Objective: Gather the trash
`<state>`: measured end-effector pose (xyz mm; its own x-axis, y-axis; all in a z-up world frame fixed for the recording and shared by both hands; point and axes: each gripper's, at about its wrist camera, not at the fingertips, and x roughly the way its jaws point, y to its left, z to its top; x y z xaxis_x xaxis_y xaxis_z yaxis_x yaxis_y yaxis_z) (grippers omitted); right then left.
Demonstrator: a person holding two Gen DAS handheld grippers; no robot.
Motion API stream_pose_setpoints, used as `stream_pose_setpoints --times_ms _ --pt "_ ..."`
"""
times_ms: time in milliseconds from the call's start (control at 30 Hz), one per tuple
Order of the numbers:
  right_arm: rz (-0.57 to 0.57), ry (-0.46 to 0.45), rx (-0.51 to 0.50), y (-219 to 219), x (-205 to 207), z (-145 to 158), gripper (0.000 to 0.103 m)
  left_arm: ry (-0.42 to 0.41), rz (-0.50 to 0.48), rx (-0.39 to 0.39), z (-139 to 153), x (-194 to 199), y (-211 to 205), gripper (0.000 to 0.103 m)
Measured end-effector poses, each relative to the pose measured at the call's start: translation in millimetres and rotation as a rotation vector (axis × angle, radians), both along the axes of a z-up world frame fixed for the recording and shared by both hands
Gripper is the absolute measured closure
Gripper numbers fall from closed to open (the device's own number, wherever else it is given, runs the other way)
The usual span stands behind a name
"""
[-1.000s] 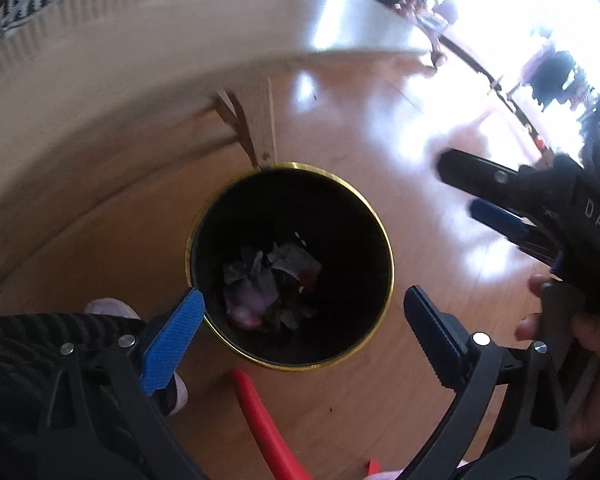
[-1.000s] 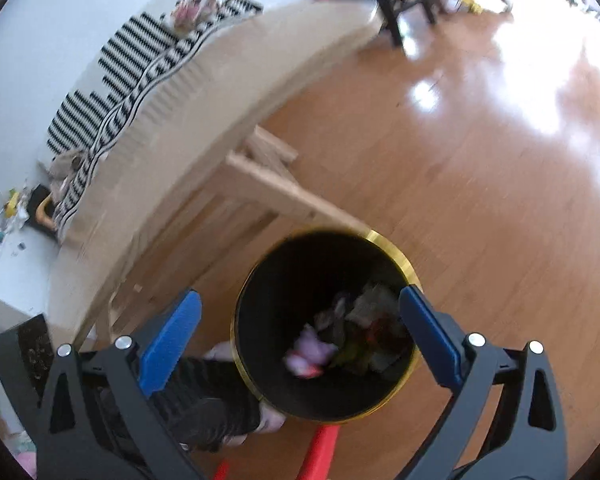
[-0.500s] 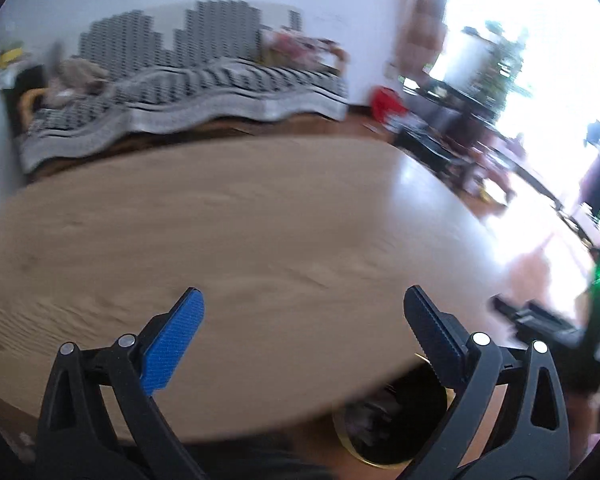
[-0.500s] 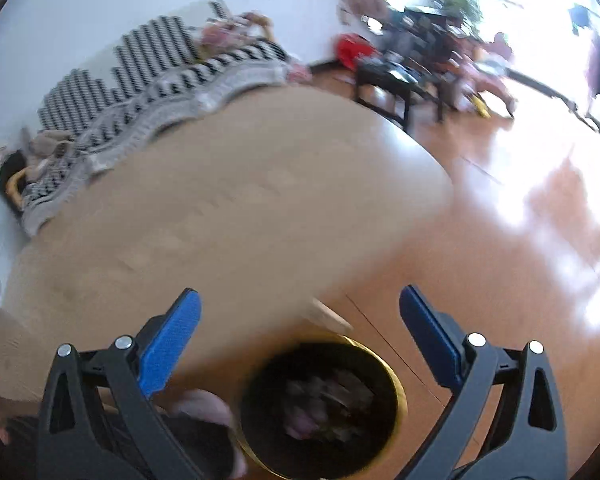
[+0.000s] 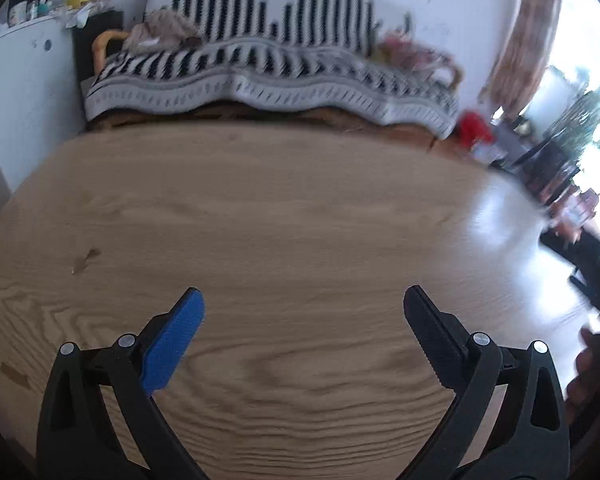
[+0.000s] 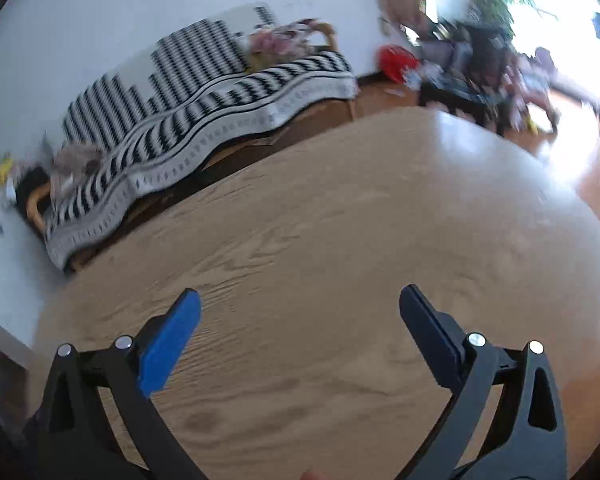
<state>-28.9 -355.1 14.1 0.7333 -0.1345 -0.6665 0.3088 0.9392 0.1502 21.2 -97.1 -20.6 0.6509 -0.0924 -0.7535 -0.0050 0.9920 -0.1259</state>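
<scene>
The room's far wall carries a sofa [image 5: 268, 68] under a black-and-white striped throw, and in front of it the round wooden table [image 5: 284, 208] fills both wrist views. Its top shows only grain and a couple of small dark marks; no trash is visible on it, and no bin is in either view. The left hand-held gripper [image 5: 300, 320] hangs over the near part of the table, jaws spread wide and holding nothing. The right hand-held gripper [image 6: 298, 320] does the same, likewise empty. Judging by this, the step in hand is searching for the next piece; the next move calls for scanning beyond the table, since nothing lies near either one
</scene>
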Motion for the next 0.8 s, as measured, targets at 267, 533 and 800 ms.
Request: stream_pose_setpoints --times_ms 267,533,800 --pt "0.008 0.052 -0.134 14 23 -14 0.007 -0.034 0.001 0.094 5 19 16 0.006" --pt "0.079 0.095 -0.089 27 20 -24 0.007 0.015 0.017 0.038 0 18 16 0.006" --pt "0.065 0.093 -0.096 24 21 -27 0.007 0.031 0.009 0.011 -8 18 -1 0.006"
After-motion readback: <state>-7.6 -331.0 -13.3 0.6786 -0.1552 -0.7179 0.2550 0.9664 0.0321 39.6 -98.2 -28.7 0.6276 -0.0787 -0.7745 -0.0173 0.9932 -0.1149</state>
